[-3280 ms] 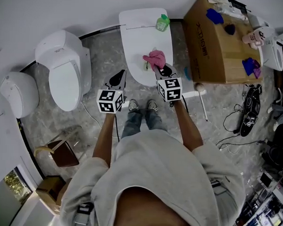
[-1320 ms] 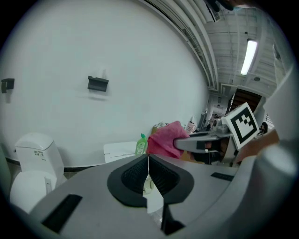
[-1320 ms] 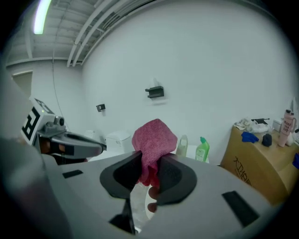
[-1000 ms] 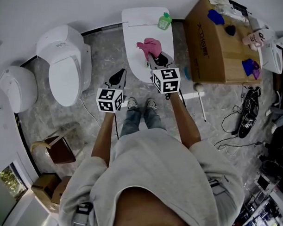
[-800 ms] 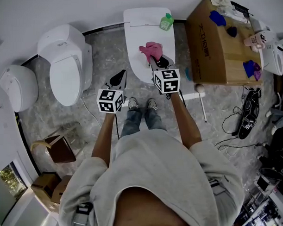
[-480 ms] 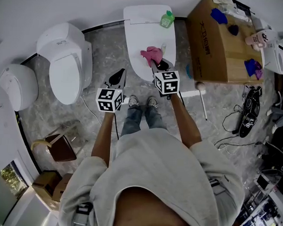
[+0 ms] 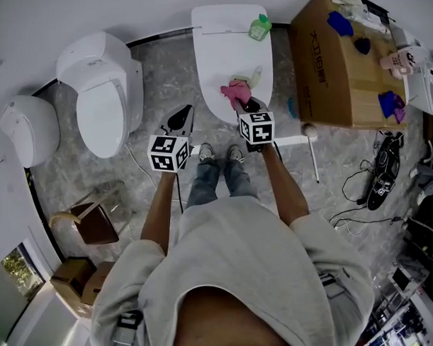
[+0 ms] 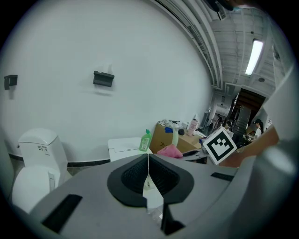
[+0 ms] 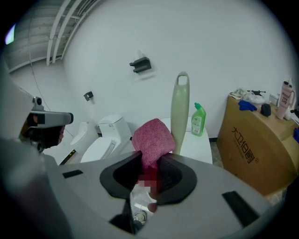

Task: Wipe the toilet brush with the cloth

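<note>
Left tongs [image 8: 148, 161]: pads pressed together on nothing, held above the floor [image 7: 163, 82] and well apart from the work. Right tongs [image 7: 246, 106]: clamped on a bunched pink cloth [image 9: 152, 137], most of which stood proud of the jaws. The brush [image 9: 180, 109] showed only as a pale green handle, upright over the closed toilet lid [image 7: 217, 59] and just behind the cloth's right edge. Its lower end and bristle head were hidden by cloth and tongs, so neither contact between the two nor the handle's support could be read. Probable faults from this position: with the left tongs idle, nothing visibly steadied the handle, and a sideways stroke of the cloth would likely tip it or skid it across the lid. A hard drag might also pull the cloth from its narrow pinch. Surface: the lid was white, smooth and gently domed, offering little friction. Room: two further white toilets [image 7: 106, 94] stood at left on grey marbled flooring below a plain white wall [image 7: 102, 9]. A green bottle [image 7: 260, 26] sat at the rear of the lid. A cardboard box [image 7: 341, 59] carrying small items stood at right, with loose cables [image 7: 379, 174] beside it.
</note>
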